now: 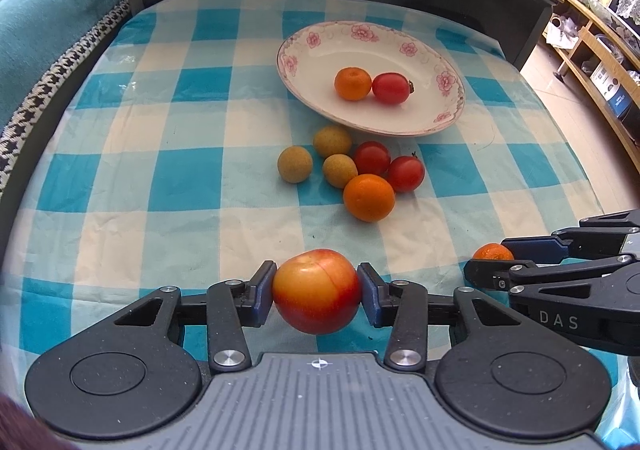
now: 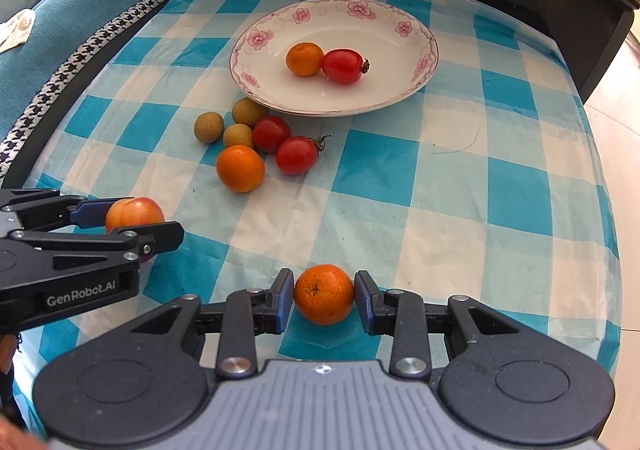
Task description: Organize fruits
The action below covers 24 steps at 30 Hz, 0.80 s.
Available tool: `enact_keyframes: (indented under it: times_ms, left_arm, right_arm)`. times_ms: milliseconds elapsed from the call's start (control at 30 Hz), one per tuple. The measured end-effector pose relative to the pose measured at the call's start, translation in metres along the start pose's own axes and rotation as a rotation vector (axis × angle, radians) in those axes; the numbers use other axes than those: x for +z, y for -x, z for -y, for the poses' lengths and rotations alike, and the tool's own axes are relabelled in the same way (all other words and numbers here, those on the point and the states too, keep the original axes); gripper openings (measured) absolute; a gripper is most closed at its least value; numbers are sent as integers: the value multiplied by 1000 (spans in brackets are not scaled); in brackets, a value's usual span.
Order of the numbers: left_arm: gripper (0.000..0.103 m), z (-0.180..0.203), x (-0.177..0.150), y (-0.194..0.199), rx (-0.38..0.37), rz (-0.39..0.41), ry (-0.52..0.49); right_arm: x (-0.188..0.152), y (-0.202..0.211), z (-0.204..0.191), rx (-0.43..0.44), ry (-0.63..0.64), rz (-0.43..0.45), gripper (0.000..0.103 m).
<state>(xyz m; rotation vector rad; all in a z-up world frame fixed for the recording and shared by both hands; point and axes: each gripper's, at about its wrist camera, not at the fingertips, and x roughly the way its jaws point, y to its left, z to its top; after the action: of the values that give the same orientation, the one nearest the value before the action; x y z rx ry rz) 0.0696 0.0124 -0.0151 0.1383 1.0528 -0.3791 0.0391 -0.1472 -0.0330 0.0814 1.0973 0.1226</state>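
Two fruits are held above the checked cloth (image 1: 192,185), one in each gripper.

A red-yellow apple (image 1: 317,292) is clamped by the left gripper (image 1: 317,294), a small orange (image 2: 324,294) by the right gripper (image 2: 324,296). Ahead, a loose cluster of what may be longans, tomatoes and an orange is spread just before the floral plate (image 2: 400,27), where an orange and a tomato are already lying.

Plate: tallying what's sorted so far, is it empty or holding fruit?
Holding fruit: the plate has one orange and one tomato, touching.
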Motion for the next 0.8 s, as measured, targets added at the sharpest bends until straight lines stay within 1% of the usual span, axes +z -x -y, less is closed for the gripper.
enact_keyframes:
  times_ms: [333,533,800]
  left_arm:
    - [52,3,11,3,-19,20,5]
    - [52,7,22,8,-32,48,0]
    - [52,13,36,4,-41,59,-9]
  right_arm:
    - [7,6,3,11,-9,30,35]
    - [13,11,5,18,-18,48,35]
    - [25,14,7,22,-27,68,35]
